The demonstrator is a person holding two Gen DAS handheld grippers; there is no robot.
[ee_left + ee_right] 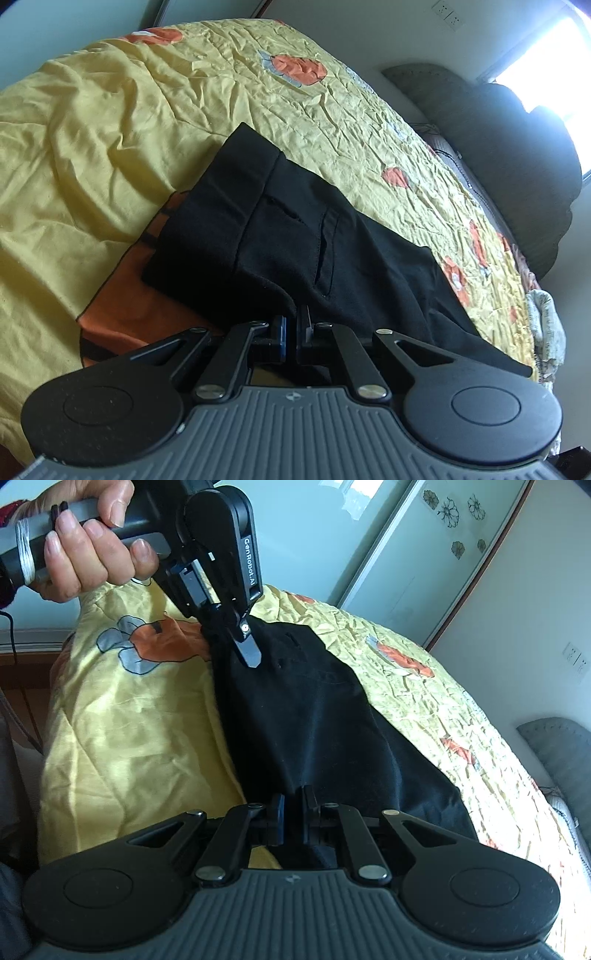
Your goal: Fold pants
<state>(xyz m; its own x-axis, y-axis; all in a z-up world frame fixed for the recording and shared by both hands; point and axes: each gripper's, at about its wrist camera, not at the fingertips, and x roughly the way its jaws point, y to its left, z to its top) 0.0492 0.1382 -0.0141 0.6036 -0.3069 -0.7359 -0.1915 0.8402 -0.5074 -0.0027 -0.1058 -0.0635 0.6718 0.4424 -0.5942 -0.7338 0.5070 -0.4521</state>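
Black pants (280,236) lie on a bed covered by a yellow quilt (110,129) with orange flowers. In the left wrist view a turned-over band and a pocket slit show. My left gripper (295,325) is shut on the near edge of the pants. In the right wrist view the pants (314,720) stretch from my right gripper (293,805), which is shut on one end of the cloth, up to the left gripper (245,653), which pinches the far end. A hand holds the left gripper's handle.
A dark cushioned headboard (509,147) and a bright window (546,74) are at the right in the left wrist view. A pale wardrobe door (424,554) with flower stickers stands beyond the bed. The bed's edge drops off at the left (48,701).
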